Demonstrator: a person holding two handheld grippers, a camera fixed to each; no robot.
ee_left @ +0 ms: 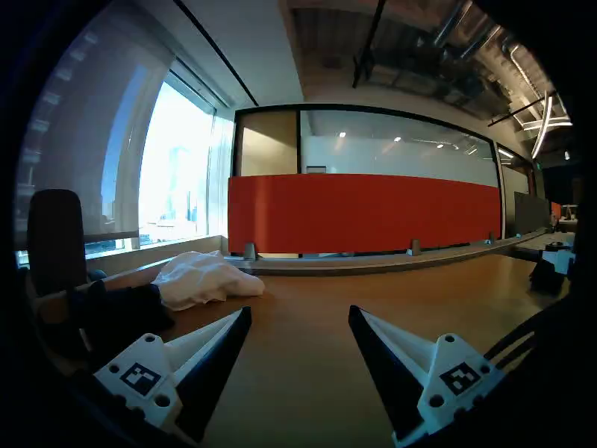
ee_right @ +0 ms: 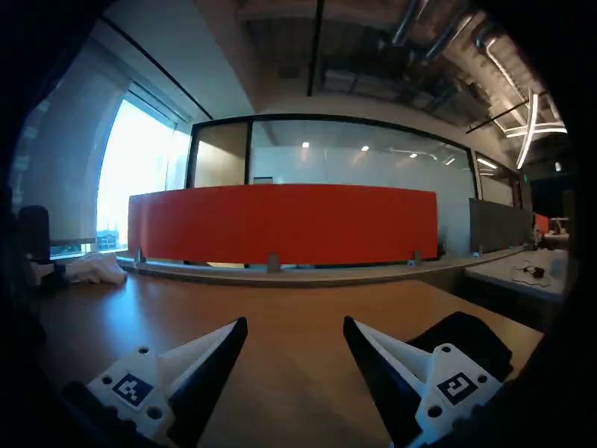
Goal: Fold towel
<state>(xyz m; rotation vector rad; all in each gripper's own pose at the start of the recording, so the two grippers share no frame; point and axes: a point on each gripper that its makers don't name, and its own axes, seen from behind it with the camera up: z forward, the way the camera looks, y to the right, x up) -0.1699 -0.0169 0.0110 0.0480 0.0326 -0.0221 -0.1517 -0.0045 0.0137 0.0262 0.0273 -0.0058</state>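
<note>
Wooden desk (ee_left: 313, 358) — crumpled white towel (ee_left: 205, 278)

Left view: you sit low over the bench (ee_left: 313, 373), facing the red screen (ee_left: 358, 213), towel (ee_left: 201, 278) near | right view: same heading, towel far left | shared: bench, screen.

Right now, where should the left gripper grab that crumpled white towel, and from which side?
Probably the tapered end of the towel, lying low on the desk nearest the open left gripper. Come in low from that side; the bunched middle looks too bulky to pinch.
</note>
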